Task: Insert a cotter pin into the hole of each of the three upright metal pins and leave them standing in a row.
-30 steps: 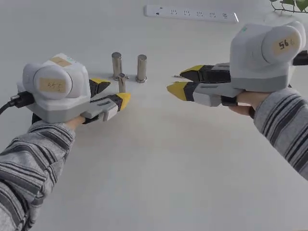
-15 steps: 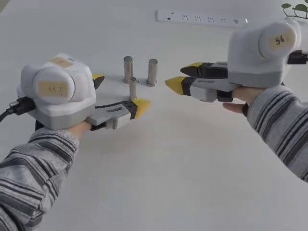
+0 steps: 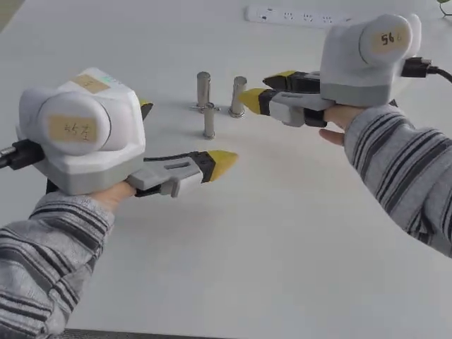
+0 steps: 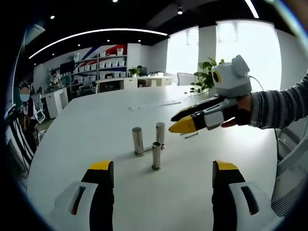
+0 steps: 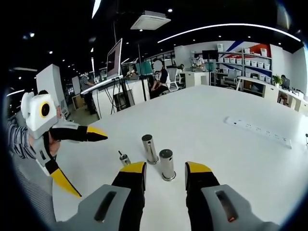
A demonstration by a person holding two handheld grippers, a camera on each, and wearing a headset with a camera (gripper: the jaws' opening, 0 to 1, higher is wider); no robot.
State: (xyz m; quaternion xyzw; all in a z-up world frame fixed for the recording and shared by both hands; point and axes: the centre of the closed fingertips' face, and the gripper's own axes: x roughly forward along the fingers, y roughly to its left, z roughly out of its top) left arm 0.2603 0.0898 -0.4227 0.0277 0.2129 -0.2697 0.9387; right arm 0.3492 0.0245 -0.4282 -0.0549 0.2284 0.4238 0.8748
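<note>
Three upright metal pins stand on the white tabletop (image 3: pixel 282 247) in a triangle, not in a row. The rear left pin (image 3: pixel 203 90) and the rear right pin (image 3: pixel 239 96) stand side by side, and the front pin (image 3: pixel 209 121) stands nearer the person, between the two. In the head view a thin cotter pin (image 3: pixel 198 107) crosses the front pin near its top; the right gripper view shows it as a thin stem projecting from that pin. The left gripper (image 3: pixel 185 133) is held at the near left with its fingers (image 4: pixel 102 192) spread wide and grasping nothing; its own view places all three pins ahead of the tips, clear of them. The right gripper (image 3: pixel 256 90) is held at the far right with its fingers (image 5: pixel 132 185) released at a narrower gap, also grasping nothing. In the head view its lower yellow tip appears just beside the rear right pin, whereas the left gripper view shows a gap between tip and pin. The left gripper view also shows a thin metal piece (image 4: pixel 191 135) lying on the tabletop under the right gripper, too small to identify; in the head view the right gripper covers that spot. A power strip (image 3: pixel 296 15) lies at the far edge
</note>
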